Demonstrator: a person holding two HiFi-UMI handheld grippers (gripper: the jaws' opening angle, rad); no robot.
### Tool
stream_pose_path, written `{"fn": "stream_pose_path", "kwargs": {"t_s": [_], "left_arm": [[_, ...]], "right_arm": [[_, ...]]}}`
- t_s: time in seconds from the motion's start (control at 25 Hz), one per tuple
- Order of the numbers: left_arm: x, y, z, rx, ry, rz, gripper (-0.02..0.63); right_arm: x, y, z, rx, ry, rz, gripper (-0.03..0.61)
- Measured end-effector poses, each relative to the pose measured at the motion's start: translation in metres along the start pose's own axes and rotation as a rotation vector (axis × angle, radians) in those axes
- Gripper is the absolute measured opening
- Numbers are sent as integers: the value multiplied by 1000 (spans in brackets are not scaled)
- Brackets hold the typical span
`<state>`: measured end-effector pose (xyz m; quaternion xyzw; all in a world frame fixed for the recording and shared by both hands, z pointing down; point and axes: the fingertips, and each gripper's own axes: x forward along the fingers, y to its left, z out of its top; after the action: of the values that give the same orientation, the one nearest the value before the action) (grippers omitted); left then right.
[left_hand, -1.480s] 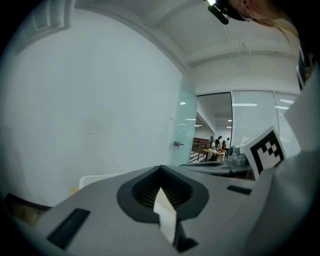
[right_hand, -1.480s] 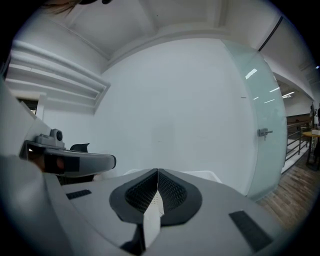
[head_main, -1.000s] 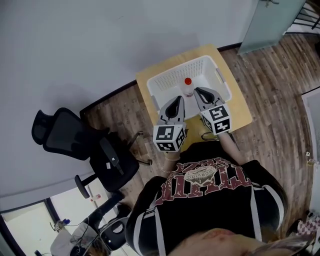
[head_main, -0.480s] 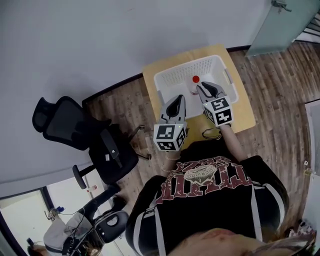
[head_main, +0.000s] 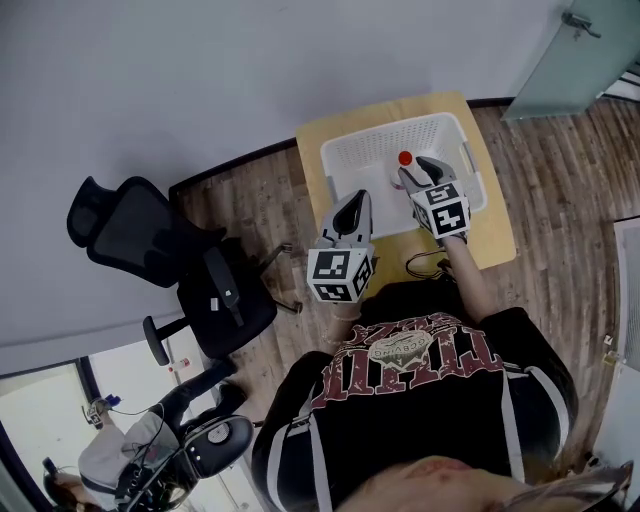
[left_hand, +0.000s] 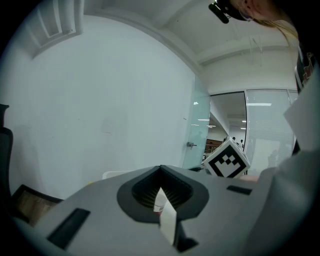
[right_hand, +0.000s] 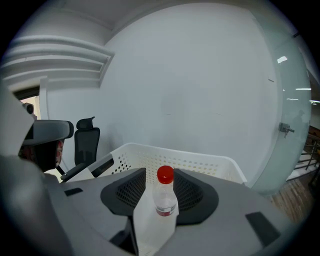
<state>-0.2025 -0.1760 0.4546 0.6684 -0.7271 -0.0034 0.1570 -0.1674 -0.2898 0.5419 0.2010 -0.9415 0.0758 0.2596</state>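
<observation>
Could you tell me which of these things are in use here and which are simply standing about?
In use: red-capped bottle; right gripper, open around it; white basket; wooden table.
Standing about: office chair; black cable; glass door; left gripper, shut.

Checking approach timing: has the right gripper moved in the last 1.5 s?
Yes. The right gripper has tipped down toward the white basket, which its view lacked before; the red-capped bottle now stands between its open jaws.
</observation>
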Motion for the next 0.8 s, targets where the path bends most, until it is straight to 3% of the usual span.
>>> {"fn": "stream_pose_path", "kwargs": {"t_s": [0.8], "left_arm": [[-16,42,-2,-36,3,104,48]], "right_arm": [[51,-9,-13,-6,105,41,193]]}}
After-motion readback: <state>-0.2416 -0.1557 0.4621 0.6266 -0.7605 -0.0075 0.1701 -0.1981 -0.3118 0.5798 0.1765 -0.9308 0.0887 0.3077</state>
